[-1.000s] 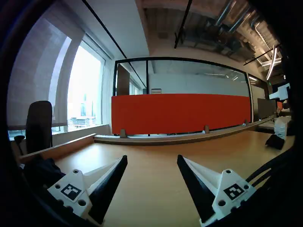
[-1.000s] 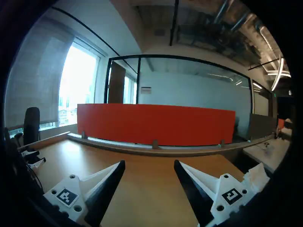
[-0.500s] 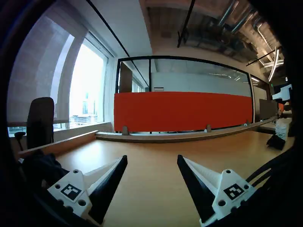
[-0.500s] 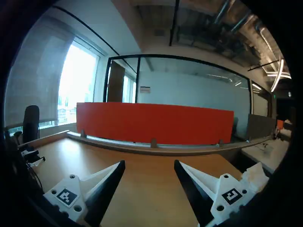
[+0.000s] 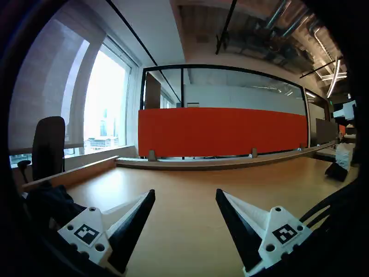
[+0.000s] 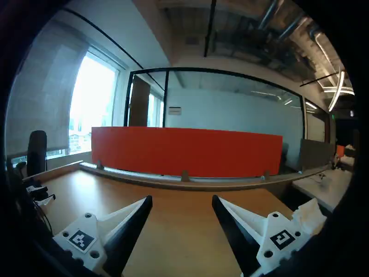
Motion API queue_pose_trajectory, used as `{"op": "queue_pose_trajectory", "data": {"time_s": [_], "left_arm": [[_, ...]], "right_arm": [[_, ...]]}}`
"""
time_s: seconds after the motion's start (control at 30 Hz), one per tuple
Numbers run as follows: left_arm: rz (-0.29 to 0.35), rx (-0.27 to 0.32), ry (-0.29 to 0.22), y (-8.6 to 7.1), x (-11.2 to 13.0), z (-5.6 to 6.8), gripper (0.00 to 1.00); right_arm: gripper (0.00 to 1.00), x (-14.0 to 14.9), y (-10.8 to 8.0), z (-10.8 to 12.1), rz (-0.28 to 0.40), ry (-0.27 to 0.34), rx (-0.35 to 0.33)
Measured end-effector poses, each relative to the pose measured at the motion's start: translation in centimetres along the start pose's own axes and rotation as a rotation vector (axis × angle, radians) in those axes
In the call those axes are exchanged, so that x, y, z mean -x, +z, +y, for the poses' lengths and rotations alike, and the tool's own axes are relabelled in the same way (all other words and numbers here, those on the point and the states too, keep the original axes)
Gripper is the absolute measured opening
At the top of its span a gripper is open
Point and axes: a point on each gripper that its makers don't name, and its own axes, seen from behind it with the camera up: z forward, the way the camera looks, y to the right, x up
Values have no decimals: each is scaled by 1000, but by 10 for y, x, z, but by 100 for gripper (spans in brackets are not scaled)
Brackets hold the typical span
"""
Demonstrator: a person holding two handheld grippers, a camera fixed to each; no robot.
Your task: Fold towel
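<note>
My left gripper [image 5: 185,194] hovers low over a wooden desk [image 5: 184,184], open, with nothing between its black fingertips. A dark bundle of cloth [image 5: 48,203] lies at the desk's left edge beside the left finger. My right gripper [image 6: 182,199] is also open and empty over the same kind of desk [image 6: 180,207]. A white crumpled piece of fabric or paper [image 6: 311,216] shows just behind its right finger; I cannot tell which it is.
An orange partition [image 5: 221,131] runs along the desk's far edge. A black office chair [image 5: 47,150] stands by the window at left. A white object [image 5: 342,154] and a small dark object [image 5: 336,171] sit far right. Cables and small gear [image 6: 37,191] lie at the left edge.
The left gripper view has shifted slightly, with the partition now a little higher in the image. The right gripper has hardly moved. Both stay open.
</note>
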Motion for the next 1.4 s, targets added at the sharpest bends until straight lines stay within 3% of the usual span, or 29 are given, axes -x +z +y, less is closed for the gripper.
{"op": "queue_pose_trajectory", "data": {"time_s": [0.57,0.97,1.4], "left_arm": [[0,0,0,-1,1,1,98],[0,0,0,0,1,1,98],[0,0,0,-1,1,1,98]], "right_arm": [[100,15,5,31,27,5,57],[100,52,13,37,40,64,44],[100,98,15,57,46,107,78]]}}
